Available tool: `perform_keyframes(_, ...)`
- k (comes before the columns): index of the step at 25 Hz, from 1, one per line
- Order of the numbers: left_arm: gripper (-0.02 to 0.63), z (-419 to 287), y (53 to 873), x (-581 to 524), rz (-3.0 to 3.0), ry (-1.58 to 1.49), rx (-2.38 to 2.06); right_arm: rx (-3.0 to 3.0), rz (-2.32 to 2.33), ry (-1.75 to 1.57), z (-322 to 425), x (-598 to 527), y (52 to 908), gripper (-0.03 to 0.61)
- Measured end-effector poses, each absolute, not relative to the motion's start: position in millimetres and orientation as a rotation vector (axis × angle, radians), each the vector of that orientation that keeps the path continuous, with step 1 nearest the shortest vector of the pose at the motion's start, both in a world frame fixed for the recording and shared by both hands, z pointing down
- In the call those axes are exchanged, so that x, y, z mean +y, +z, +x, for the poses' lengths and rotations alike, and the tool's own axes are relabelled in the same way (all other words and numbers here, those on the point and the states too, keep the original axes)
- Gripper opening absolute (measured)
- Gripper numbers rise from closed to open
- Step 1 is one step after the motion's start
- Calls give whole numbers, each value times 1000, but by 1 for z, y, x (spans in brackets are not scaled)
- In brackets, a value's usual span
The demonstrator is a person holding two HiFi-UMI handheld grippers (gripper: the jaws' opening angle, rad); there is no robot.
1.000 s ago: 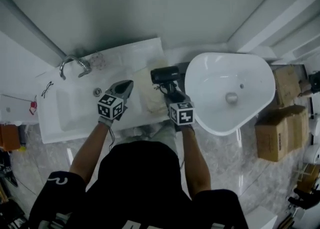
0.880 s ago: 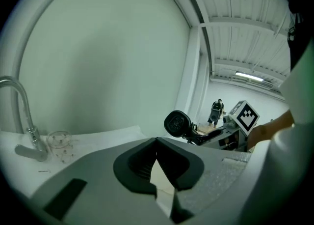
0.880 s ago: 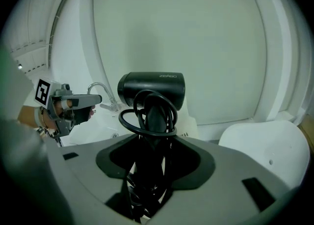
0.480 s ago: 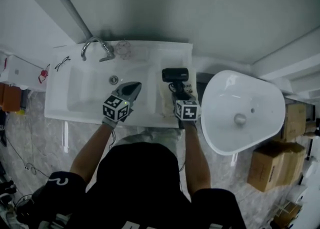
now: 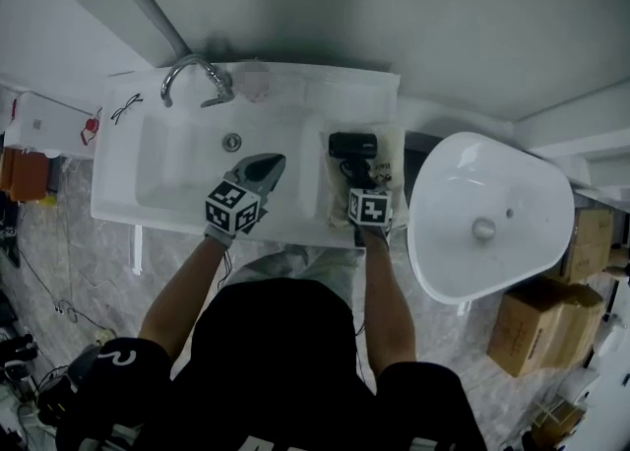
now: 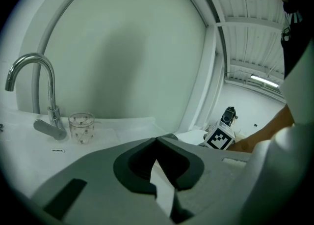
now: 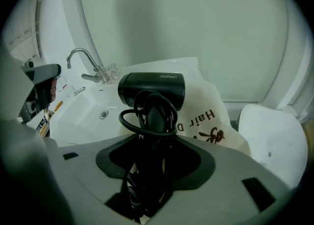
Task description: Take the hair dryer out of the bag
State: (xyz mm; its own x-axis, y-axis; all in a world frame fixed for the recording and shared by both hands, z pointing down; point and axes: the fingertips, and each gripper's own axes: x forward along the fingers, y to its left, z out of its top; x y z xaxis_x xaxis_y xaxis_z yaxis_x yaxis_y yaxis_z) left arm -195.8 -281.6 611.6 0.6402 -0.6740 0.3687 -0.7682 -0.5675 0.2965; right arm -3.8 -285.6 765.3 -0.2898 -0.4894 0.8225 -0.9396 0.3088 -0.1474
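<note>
The hair dryer (image 7: 151, 90) is clasped by its cord-wrapped handle between the widely set fingers of the right gripper (image 7: 152, 145), over the cream bag (image 7: 216, 116) lying on the surface beside the basin (image 5: 187, 173). It is judged rigid, smooth and top-heavy, so the handle is best gripped firmly. The left gripper (image 6: 158, 140) is seen with fingers together, nothing evidently held.
</note>
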Motion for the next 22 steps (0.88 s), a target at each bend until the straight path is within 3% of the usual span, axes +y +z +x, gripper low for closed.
perform_keyframes(12, 0, -207, 618, -276, 2425, 293, -1132, -1835, 1288, 818, -16, -283, 780, 207)
perform_keyframes(22, 0, -219, 585, -278, 2486, 249, -1149, -1935, 1424, 746, -12, -284, 704, 228)
